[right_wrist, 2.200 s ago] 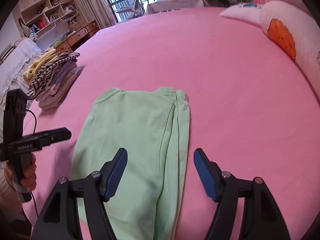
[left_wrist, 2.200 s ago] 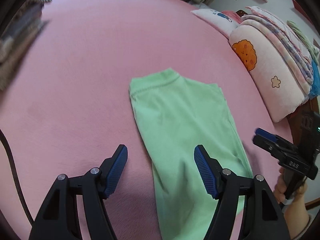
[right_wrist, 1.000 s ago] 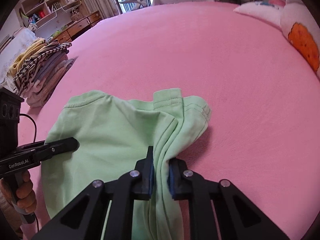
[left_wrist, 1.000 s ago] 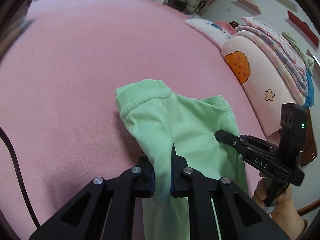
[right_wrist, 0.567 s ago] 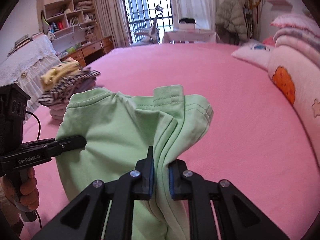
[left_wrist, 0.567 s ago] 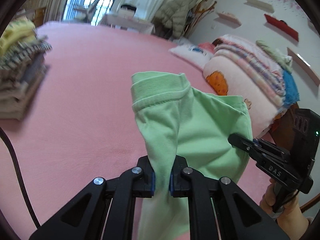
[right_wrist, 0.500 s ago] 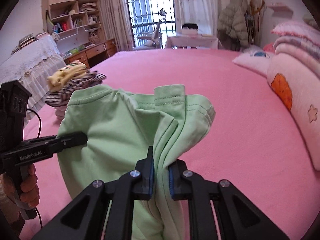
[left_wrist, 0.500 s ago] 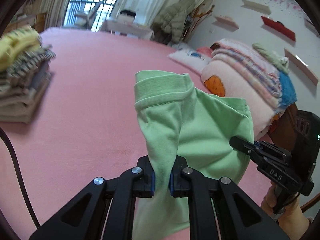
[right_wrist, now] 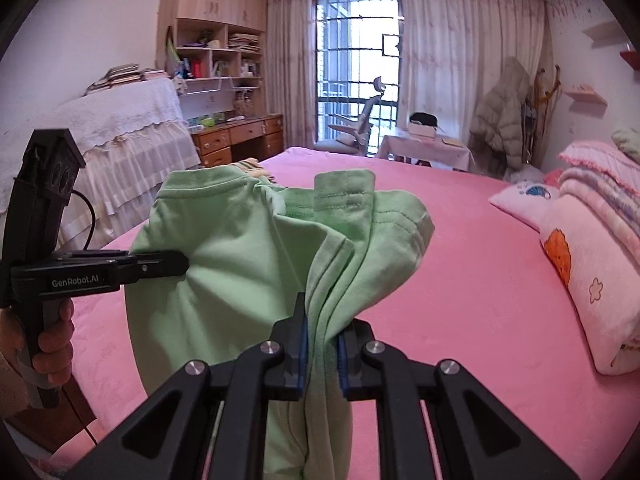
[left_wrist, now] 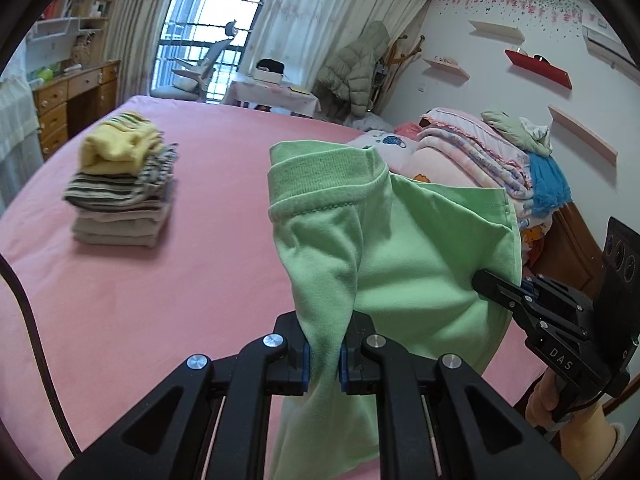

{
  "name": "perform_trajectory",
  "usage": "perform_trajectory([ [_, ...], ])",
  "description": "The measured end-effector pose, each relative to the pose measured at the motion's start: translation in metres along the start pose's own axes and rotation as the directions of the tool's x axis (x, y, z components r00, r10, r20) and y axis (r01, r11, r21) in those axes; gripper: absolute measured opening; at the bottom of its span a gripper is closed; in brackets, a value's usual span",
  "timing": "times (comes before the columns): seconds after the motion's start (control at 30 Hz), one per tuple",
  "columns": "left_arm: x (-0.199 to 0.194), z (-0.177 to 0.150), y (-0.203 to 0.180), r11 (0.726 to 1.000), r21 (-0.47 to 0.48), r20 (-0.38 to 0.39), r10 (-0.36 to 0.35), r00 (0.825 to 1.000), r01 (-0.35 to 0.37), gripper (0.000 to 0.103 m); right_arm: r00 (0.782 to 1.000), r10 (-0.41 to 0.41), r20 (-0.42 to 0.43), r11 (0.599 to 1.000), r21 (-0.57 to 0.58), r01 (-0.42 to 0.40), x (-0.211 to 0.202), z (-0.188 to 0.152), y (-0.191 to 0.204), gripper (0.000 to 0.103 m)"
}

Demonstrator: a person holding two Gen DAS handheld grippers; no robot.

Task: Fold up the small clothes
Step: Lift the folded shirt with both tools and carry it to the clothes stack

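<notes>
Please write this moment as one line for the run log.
left tool: shut on green garment | right tool: shut on green garment | garment: lifted off pink bed | folded stack: on bed

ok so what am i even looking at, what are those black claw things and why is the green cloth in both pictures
Each picture comes from a camera mounted on a handheld two-finger gripper; a person holds one in each hand. The left gripper fills the bottom of its own picture, and the right gripper fills the other. Each also sees its partner off to the side. Both are shut on the same green garment, holding it up above the pink bed. A stack of folded clothes sits on the bed, with pillows and blankets at the right.
</notes>
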State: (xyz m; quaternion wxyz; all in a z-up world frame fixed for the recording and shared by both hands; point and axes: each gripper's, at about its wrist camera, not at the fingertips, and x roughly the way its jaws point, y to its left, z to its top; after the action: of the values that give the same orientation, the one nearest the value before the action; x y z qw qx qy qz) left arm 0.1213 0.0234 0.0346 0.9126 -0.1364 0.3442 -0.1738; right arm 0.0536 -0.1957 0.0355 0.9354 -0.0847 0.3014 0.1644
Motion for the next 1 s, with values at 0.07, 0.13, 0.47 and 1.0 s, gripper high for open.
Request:
perform_trajectory([
  [0.07,-0.021,-0.007,0.007,1.0,-0.001,-0.008,0.029,1.0,-0.029,0.008,1.0,0.013,-0.001,1.0,-0.016,-0.013,-0.005,0.0,0.017,0.011],
  [0.13,-0.035,-0.014,0.018,0.999,-0.005,-0.027,0.054,0.998,-0.054,0.008,1.0,0.021,-0.006,0.999,-0.029,-0.021,-0.005,0.002,0.033,0.011],
  [0.47,-0.065,0.008,0.108,0.972,0.022,-0.052,0.234,0.971,-0.233,0.008,0.996,0.091,-0.024,0.994,-0.065,-0.093,0.055,0.037,0.118,0.011],
  [1.0,-0.006,0.213,0.255,0.887,0.12,0.027,0.445,0.895,-0.445,0.009,0.989,0.144,0.038,0.989,0.009,-0.145,0.247,0.213,0.139,0.011],
])
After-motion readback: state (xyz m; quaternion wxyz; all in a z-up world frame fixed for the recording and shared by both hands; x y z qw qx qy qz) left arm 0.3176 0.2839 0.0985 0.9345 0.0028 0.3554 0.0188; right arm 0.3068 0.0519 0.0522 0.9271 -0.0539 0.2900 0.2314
